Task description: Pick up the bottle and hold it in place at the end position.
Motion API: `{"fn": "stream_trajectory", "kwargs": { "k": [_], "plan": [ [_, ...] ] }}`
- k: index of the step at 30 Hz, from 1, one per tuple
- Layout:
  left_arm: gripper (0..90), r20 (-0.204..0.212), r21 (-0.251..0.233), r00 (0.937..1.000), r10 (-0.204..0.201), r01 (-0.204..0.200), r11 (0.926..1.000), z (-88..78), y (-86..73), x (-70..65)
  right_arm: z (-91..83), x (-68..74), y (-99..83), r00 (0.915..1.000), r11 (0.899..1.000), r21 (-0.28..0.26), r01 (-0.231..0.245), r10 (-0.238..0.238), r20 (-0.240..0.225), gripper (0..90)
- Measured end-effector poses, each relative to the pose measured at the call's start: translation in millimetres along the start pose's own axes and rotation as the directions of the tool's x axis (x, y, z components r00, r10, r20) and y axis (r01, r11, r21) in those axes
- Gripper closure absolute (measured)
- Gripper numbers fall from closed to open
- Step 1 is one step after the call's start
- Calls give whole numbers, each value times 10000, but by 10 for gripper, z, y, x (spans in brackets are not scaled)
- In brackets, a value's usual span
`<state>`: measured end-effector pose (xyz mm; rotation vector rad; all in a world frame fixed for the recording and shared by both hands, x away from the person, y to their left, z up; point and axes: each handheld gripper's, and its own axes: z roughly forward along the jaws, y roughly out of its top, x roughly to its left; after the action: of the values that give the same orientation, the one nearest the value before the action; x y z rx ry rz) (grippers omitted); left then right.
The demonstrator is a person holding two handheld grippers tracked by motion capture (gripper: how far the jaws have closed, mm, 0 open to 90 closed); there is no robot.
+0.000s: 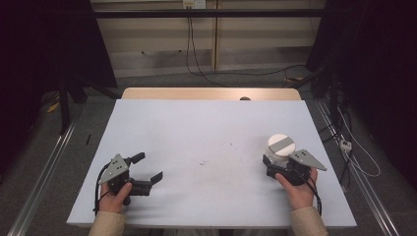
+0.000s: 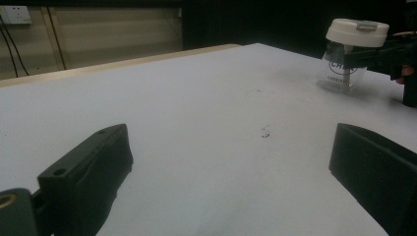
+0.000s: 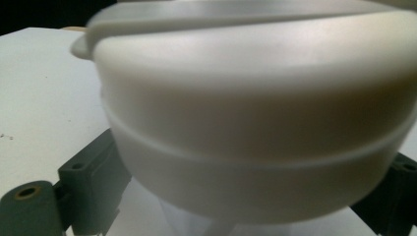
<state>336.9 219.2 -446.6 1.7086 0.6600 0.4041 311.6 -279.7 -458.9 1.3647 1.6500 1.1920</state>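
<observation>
A clear cup [image 1: 280, 153] with a white lid [image 1: 281, 143] stands upright on the tabletop [image 1: 206, 147], near its right edge and toward the person's side. The right gripper [image 1: 273, 163] has its jaws on either side of the cup's clear body, just under the lid. They stand partly open, and whether the pads already press on the wall cannot be told. The left gripper [image 1: 147, 167] rests near the front left corner of the tabletop, jaws wide apart and holding nothing.

The grip looks risky. The jaws sit high on a thin, tapering wall, so a hard squeeze could dent the cup or pop the lid loose. A weak hold could let the cup slip down between the jaws once lifted. Being so near the right edge, a sideways nudge might tip it off the tabletop.
</observation>
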Motion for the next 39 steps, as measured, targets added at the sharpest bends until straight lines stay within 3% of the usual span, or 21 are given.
{"fn": "stream_trajectory", "kwargs": {
  "k": [16, 22, 39],
  "plan": [
    [21, 31, 12, 10000, -5, 5, 10000, 10, -4, 0, 28, -20, 15, 9999, 10000, -60, 52, -52, 91, 175],
    [21, 76, 33, 10000, 31, -31, 10000, 18, -3, -1, 20, -21, 33, 9997, 9999, -87, -134, 132, -210, 183],
    [20, 147, -165, 9999, -66, 68, 9998, 44, 0, 0, 190, 194, 181, 9974, 9999, -78, 110, -115, -709, 185]
  ]
}}
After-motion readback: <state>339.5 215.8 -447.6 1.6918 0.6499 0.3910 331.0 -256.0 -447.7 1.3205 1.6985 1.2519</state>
